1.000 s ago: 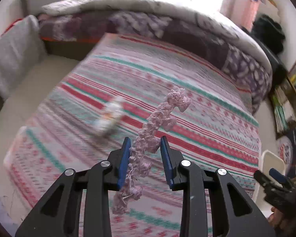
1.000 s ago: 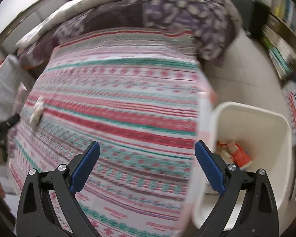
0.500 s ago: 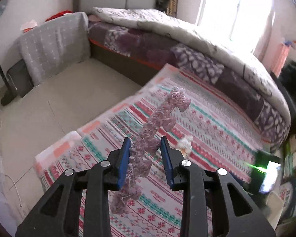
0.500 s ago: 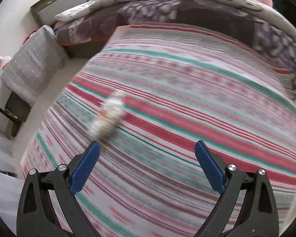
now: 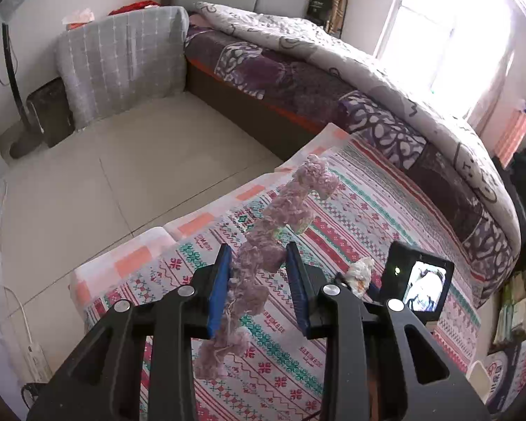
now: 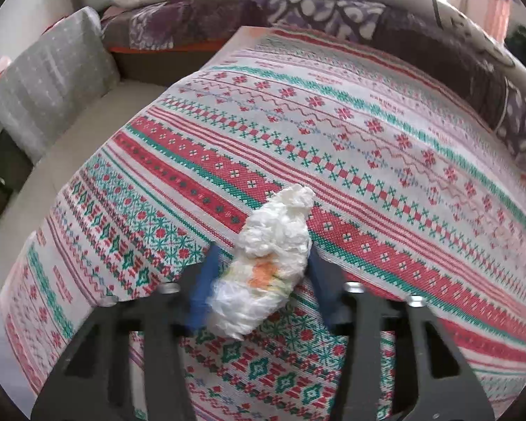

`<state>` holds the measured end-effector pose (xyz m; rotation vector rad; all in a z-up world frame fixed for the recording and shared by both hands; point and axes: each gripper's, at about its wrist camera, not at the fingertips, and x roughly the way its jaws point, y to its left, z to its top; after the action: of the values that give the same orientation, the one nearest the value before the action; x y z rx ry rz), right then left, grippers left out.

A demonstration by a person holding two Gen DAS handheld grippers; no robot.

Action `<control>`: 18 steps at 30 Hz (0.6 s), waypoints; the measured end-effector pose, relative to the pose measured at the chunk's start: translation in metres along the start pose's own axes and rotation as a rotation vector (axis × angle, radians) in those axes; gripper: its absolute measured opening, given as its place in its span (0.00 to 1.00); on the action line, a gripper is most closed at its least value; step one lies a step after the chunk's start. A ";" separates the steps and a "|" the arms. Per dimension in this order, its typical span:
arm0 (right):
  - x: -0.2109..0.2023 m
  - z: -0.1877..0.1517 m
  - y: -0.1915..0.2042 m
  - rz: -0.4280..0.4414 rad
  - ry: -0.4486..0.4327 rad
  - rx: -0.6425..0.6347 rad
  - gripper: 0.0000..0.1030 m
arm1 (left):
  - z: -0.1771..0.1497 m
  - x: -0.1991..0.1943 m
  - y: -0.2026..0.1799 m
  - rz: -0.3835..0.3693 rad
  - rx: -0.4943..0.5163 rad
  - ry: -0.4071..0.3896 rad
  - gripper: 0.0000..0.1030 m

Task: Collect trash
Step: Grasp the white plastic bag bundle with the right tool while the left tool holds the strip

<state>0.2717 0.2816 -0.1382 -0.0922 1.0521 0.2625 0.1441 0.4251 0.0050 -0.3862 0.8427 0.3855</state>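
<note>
A: Left gripper (image 5: 259, 280) — state?
B: Clamped on the pink yarn strip (image 5: 273, 242). The strip runs up past the blue pads and hangs below them, clear of the cloth.

A: Right gripper (image 6: 259, 280)?
B: Its jaws have just been closing, with the white wad (image 6: 270, 256) between them. The fingers are blurred; both blue pads sit against the wad's sides, so I read it as gripped. The wad lies on the patterned cloth (image 6: 368, 161), near that cloth's middle band of red.

A: Edges?
B: In the left view the cloth's near corner (image 5: 129, 263) ends over bare floor (image 5: 87, 182). Its far edge runs along the bed (image 5: 298, 80), just beside the dark frame. The right gripper's body, with a small lit screen (image 5: 424, 287), sits just right of the left one, close but apart.

A: Open room?
B: Floor to the left is wide and open up to the grey covered seat (image 5: 122, 59) and the fan stand (image 5: 14, 70). A power strip (image 5: 35, 354) lies on the floor near the cloth's lower left. A white bin rim (image 5: 480, 375) shows at the lower right.
</note>
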 end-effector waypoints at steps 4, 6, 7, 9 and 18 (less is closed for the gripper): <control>-0.017 -0.006 -0.008 0.023 -0.021 0.023 0.40 | -0.001 -0.002 0.005 -0.002 -0.024 0.003 0.31; -0.031 -0.010 -0.012 0.024 -0.037 0.013 0.40 | -0.002 -0.004 0.004 -0.008 -0.029 0.001 0.31; -0.039 -0.013 -0.014 0.025 -0.046 0.004 0.40 | -0.002 -0.006 0.003 -0.009 -0.029 -0.003 0.31; -0.053 -0.016 -0.018 0.027 -0.064 -0.008 0.40 | -0.003 -0.009 0.001 -0.010 -0.028 -0.008 0.31; -0.115 -0.033 -0.057 0.008 -0.114 -0.013 0.40 | -0.019 -0.012 -0.027 -0.037 0.021 0.026 0.31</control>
<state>0.2047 0.2003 -0.0571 -0.0836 0.9377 0.2784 0.1378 0.3904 0.0072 -0.3872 0.8635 0.3372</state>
